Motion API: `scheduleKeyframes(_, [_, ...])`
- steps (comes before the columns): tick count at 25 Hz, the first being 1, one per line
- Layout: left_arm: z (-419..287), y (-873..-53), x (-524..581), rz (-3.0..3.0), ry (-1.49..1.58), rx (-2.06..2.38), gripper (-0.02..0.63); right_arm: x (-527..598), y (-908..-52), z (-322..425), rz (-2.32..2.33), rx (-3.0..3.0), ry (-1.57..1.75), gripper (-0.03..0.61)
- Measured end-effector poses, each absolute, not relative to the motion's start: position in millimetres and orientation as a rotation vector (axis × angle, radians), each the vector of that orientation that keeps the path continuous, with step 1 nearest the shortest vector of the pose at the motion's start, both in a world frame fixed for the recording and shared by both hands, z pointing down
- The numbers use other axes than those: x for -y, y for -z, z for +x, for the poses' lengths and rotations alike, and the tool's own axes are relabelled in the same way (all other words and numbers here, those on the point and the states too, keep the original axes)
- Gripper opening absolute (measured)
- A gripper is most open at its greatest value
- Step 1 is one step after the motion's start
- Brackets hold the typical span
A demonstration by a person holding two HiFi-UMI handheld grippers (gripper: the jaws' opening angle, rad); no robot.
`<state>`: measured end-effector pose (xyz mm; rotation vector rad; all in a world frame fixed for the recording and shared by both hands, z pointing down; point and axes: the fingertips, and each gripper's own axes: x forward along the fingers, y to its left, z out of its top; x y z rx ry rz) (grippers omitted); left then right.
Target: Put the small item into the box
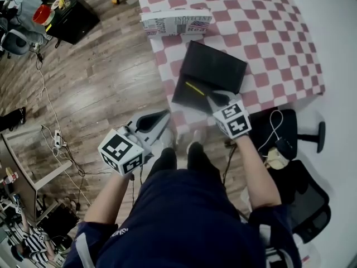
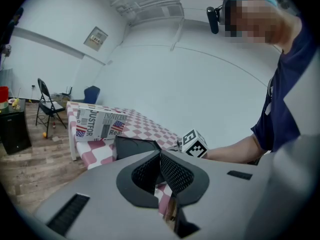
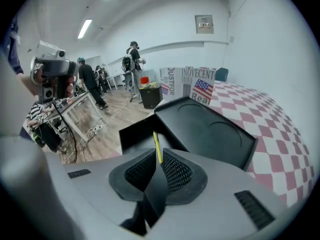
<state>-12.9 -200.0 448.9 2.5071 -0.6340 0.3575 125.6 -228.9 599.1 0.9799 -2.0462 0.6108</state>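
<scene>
Over the near edge of the checkered tabletop [image 1: 262, 32], the right hand-held gripper [image 1: 212, 96] is clamped on a thin yellow stick [image 1: 194, 87], whose free end reaches over the open black box [image 1: 217, 66]. Left of the tabletop, above the wooden floor [image 1: 100, 77], the left hand-held gripper [image 1: 165, 115] has its jaws together with nothing between them.

Table [image 1: 268, 32], pink-and-white checked cloth.
Carries two items, not touching: an open black box [image 1: 216, 66] at the near left corner, a newsprint-patterned box [image 1: 175, 22] farther along the left edge.
</scene>
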Motion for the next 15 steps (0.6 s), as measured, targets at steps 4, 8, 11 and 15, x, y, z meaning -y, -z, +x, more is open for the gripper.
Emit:
scheduleKeyframes(4, [-10.6,-437.3,195.7,2.545,-0.363,0.610,0.034,222.0,-559.6,139.0,1.097,2.140,-0.620,0.038])
scheduleKeyframes(8, [-9.5,-426.2,190.3,2.584,-0.366,0.582,0.034,211.1,-520.9,145.0,1.198,2.216,-0.654,0.029])
scheduleKeyframes(11, [-8.2,-416.1,186.6,2.614,-0.363,0.562,0.034,201.8,-496.4,143.9,1.252,2.263,-0.677,0.028])
scheduleKeyframes(15, [-4.0,-403.0,180.5,2.654,-0.350,0.529,0.034,188.7,-470.5,136.5,1.293,2.317,-0.682,0.025])
